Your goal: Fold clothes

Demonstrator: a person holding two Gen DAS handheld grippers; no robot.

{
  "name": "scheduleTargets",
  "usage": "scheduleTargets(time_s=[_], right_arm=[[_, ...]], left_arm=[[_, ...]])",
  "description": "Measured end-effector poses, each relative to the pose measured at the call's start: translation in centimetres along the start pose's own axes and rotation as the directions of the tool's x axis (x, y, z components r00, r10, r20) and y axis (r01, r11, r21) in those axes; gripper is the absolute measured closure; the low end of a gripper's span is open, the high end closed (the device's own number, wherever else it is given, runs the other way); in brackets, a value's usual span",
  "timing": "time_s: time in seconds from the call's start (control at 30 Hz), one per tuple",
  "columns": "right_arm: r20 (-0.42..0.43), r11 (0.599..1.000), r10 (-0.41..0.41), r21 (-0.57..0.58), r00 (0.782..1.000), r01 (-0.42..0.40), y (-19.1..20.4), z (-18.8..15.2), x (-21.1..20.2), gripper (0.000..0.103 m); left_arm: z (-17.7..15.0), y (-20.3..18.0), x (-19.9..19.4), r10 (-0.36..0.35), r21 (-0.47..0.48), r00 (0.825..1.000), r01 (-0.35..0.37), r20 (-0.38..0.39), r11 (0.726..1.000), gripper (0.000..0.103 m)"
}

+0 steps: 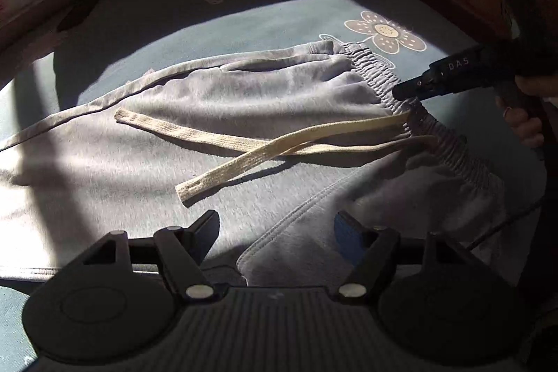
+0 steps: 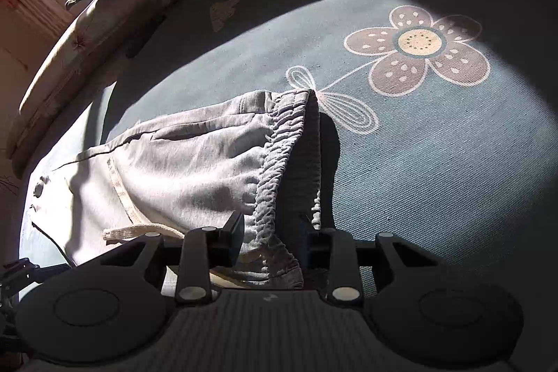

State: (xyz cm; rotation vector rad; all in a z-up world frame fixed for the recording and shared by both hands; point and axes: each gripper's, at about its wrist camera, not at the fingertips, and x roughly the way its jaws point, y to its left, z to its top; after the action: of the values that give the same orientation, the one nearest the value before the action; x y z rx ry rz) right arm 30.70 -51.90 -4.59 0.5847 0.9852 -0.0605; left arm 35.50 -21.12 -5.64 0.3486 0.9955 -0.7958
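Right gripper [image 2: 270, 237] straddles the grey sweatpants' [image 2: 181, 162] waistband

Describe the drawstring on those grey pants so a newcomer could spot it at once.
Start at the blue-green bedcover with its big flower print. Grey sweatpants lie across it, their elastic waistband near the flower. From that waistband two flat cream drawstring ends cross over each other on the grey cloth, the only pale ribbed strips there.

Grey drawstring sweatpants [image 1: 216, 93] — flat, waistband rumpled
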Motion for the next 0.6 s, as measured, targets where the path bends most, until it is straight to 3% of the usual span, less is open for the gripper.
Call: scheduleTargets(time_s=[0.03,0.07,0.13,0.2,0.27,0.4,0.5,0.6], right_arm=[[-0.008,0.999,-0.031,-0.017,1.0,0.03,0.2,0.2,0.5,0.086],[-0.013,0.997,-0.07,-0.032,0.997,0.069,0.5,0.4,1.0,0.09],[-0.021,0.992,-0.119,-0.037,0.993,0.118,0.6,0.5,1.7,0.089],[-0.023,0.991,-0.13,-0.013,0.991,0.13,0.5,0.5,1.4,0.083],[0.001,0.99,-0.138,-0.032,0.99,0.138,0.7,0.7,0.7,0.081],[0.055,0.987,-0.124,-0.092,0.991,0.128,0.6,2.8,0.7,0.051],[0.089,0.987,-0.108,-0.112,0.99,0.117,-0.3,5.4,2.3,0.05],[0.061,0.986,-0.102,-0.126,0.993,0.109,-1.4,7.6,5.3,0.049]], left_arm=[[0.1,-0.3,0.3,-0.01,0.005,1.0,0.01,0.006,1.0,0.029],[0.1,-0.5,0.8,-0.022,0.003,1.0,0.022,0.002,1.0,0.029],[-0.1,-1.0,2.5,-0.075,-0.005,0.994,0.075,-0.074,0.997,0.029],[-1.3,-1.3,4.6,-0.113,-0.015,0.967,0.113,-0.228,0.993,0.03],[-2.4,-1.6,4.2,-0.112,-0.009,0.967,0.113,-0.229,0.994,0.03],[-3.5,-1.9,2.9,-0.125,-0.006,0.97,0.127,-0.21,0.992,0.03],[-3.5,-1.8,2.8,-0.133,-0.018,0.968,0.132,-0.212,0.991,0.03],[-3.0,-1.6,2.7,-0.15,-0.032,0.968,0.146,-0.201,0.989,0.03]])
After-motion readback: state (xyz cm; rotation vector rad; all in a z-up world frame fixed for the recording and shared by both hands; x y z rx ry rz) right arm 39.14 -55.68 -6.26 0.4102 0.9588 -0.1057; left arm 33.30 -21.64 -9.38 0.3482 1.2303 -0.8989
